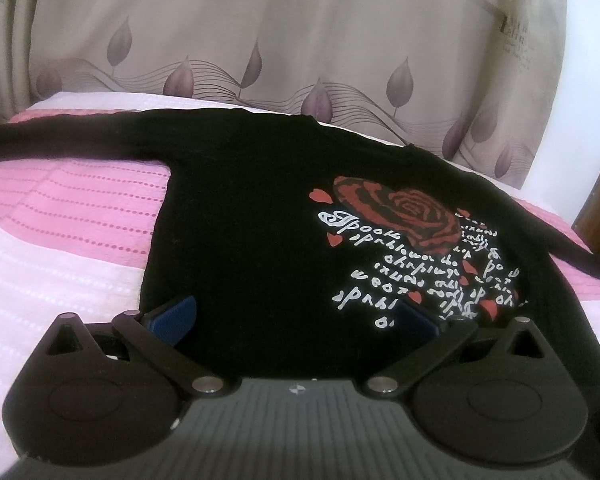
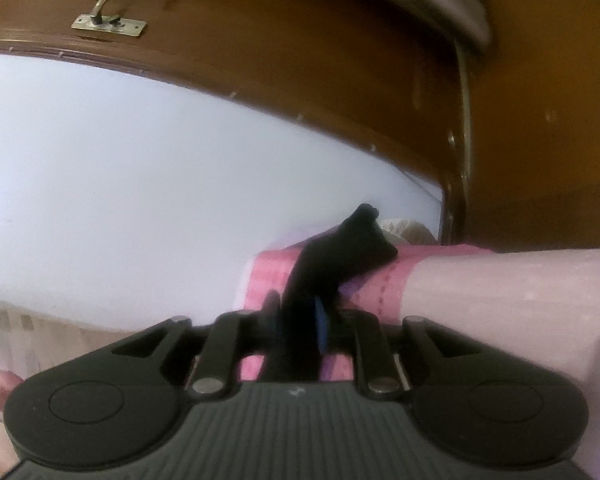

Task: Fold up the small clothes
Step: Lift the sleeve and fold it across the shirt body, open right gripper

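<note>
A black long-sleeved shirt with a red rose and white lettering lies flat on the pink bedspread. One sleeve stretches out to the left. My left gripper hovers over the shirt's near hem, open wide, and nothing sits between its blue pads. In the right wrist view my right gripper is shut on the shirt's other black sleeve. That sleeve's free end sticks up beyond the fingers, above the edge of the bedspread.
A beige curtain with leaf prints hangs behind the bed. To the right are a white wall and a brown wooden door with a metal handle. The bed's pale side drops away near the right gripper.
</note>
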### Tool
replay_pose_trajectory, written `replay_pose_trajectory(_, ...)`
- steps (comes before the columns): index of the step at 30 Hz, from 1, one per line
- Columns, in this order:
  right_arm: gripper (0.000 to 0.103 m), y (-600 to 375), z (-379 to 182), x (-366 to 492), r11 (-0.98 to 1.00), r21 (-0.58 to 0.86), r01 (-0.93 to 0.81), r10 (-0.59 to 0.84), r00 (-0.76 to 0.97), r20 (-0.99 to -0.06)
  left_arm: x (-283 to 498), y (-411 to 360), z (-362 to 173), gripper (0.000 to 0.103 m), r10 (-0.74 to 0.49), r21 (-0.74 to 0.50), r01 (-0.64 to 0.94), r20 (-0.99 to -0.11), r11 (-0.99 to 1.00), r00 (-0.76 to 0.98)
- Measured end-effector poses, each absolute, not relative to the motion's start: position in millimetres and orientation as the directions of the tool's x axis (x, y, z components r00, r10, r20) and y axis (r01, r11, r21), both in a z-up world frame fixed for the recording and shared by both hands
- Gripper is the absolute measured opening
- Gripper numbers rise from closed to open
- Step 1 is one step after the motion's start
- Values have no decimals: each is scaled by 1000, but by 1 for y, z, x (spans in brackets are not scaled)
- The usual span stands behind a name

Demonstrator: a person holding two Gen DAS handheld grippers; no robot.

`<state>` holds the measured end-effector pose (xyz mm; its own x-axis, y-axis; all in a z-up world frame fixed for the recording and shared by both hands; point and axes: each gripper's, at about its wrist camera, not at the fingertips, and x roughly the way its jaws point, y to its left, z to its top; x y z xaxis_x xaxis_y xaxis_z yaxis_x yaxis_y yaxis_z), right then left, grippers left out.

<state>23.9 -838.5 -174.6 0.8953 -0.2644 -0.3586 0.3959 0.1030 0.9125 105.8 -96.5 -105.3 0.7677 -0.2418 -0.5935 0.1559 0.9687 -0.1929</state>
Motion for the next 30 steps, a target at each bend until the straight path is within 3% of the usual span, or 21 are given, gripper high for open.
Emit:
replay_pose_trajectory(5,12,-837,-164,38,158,844,512,-296,840,-454,106,-97,-106,103,-243,-196,156,-593,968,768)
replay_pose_trajectory(8,11,-835,-158,39,170,831,529,-307,830,-466,106,-96,-105,103,-249,-204,156,-590,966,768)
replay_pose_trajectory(13,10,-811,-115,39,272,863,427,-303,889,-344,106,-89,-105,103,-275,-251,154,-575,956,771)
replay_pose_trajectory(17,10,-776,-66,64,391,861,326,-218,941,-257,104,-79,-104,103,-314,-316,155,-552,936,772)
replay_pose_trajectory(24,10,-683,-11,135,489,860,143,5,986,-167,97,-28,-87,103,-408,-533,110,-483,839,775)
replay_pose_trajectory(26,10,-648,-7,158,505,858,96,74,985,-154,94,-15,-81,103,-359,-511,88,-460,855,812)
replay_pose_trajectory(30,10,-566,-14,204,525,851,14,218,964,-151,93,-10,-78,103,-192,-282,67,-443,957,876)
